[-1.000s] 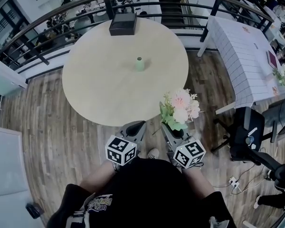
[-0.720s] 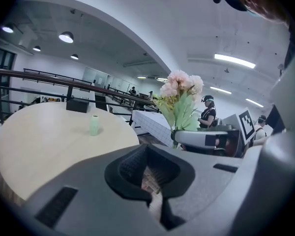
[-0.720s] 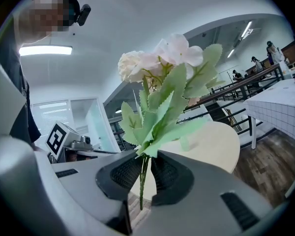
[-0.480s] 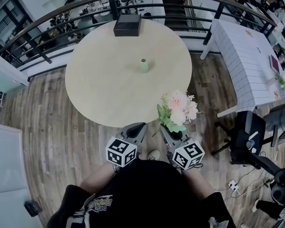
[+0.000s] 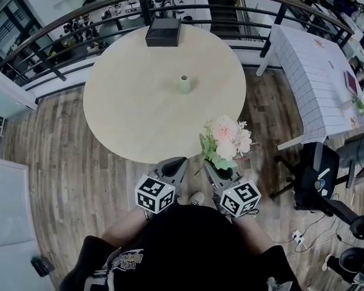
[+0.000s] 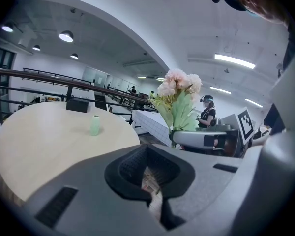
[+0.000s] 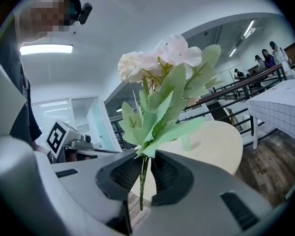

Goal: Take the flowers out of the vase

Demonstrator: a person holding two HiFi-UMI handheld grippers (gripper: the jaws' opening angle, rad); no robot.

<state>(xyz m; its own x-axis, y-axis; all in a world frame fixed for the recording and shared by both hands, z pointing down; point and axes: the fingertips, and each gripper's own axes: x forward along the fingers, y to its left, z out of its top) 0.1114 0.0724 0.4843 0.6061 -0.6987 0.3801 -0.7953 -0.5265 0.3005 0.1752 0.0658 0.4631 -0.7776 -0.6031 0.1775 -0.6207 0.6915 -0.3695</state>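
A small green vase (image 5: 184, 83) stands upright and empty near the middle of the round tabletop (image 5: 127, 114), with a closed dark box (image 5: 163, 32) at the far edge behind it; what the box holds cannot be told. At the near edge, the left gripper (image 5: 175, 164) hangs with its fingers (image 6: 132, 168) pressed together on nothing. Just beside it, the right gripper (image 5: 213, 168) has its fingers (image 7: 169, 173) set narrowly on the thin green stems of the flowers (image 5: 229, 139), a pink and white bunch with serrated leaves held upright off the tabletop's near right rim, over the wooden floor (image 5: 60, 162) and well apart from the vase. A dark railing (image 5: 60, 26) curves behind the tabletop. To the right stand a white table (image 5: 309, 65) and a black office chair (image 5: 318, 174).
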